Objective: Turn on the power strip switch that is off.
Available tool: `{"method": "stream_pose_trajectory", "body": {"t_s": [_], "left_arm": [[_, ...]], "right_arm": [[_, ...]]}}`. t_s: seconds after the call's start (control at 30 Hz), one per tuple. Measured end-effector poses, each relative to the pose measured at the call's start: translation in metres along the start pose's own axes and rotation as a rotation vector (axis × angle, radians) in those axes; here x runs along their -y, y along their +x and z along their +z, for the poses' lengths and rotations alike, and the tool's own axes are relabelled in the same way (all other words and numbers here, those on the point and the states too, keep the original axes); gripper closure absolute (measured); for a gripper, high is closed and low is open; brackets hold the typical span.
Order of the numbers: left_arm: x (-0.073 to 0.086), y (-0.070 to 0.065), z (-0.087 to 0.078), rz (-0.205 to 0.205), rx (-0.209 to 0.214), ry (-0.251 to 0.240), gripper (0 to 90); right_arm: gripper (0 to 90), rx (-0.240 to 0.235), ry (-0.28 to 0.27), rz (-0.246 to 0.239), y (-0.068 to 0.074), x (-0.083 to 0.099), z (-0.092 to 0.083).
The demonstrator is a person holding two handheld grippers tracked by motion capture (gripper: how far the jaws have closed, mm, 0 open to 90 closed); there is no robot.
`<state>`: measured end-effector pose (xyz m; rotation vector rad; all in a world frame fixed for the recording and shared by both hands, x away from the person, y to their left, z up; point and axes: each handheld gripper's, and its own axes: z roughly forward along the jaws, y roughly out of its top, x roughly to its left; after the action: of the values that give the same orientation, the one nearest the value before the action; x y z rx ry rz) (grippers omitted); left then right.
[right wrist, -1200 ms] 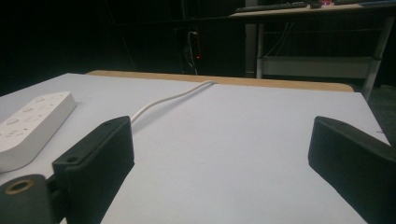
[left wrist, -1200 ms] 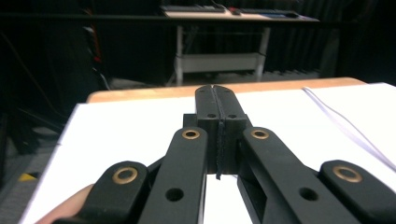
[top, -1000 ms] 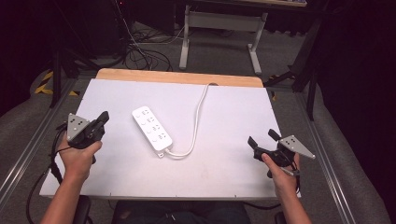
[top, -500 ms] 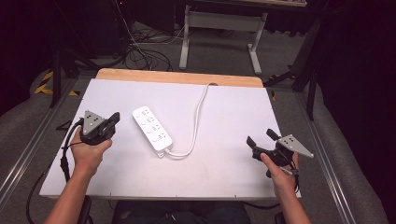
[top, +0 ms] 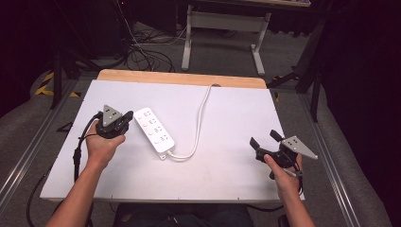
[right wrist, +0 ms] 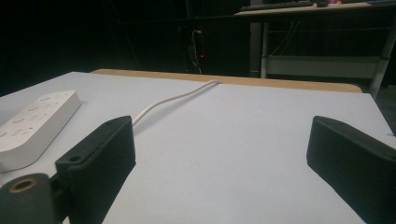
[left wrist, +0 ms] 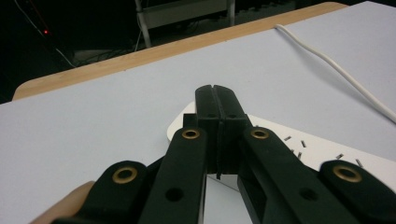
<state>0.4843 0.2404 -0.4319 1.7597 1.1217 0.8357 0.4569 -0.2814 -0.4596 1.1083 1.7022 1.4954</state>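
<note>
Left gripper (top: 126, 117): you are holding its jaws pressed together, empty, tips just beside the strip's far end.
Right gripper (top: 263, 141): you are keeping its jaws spread wide, near the tabletop's right edge.
Power strip (top: 154, 135): lying left of centre; likely rigid, light, smooth plastic; you are best gripping across its narrow sides.
Cable (top: 200, 118): limp, trailing toward the far edge.
Tabletop (top: 227, 170): white, matte.
Room: dark.
</note>
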Motion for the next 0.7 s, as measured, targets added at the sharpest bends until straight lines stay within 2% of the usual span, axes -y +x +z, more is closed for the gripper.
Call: {"method": "stream_pose_trajectory", "body": {"t_s": [0.4, 0.7], "left_arm": [[-0.002, -0.007, 0.022, 0.033, 0.033, 0.069, 90.0], [-0.002, -0.01, 0.037, 0.043, 0.084, 0.141, 90.0]], "right_arm": [[8.9, 0.001, 0.01, -0.001, 0.0, 0.001, 0.001], [9.3, 0.0, 0.015, -0.002, 0.0, 0.001, 0.002]]}}
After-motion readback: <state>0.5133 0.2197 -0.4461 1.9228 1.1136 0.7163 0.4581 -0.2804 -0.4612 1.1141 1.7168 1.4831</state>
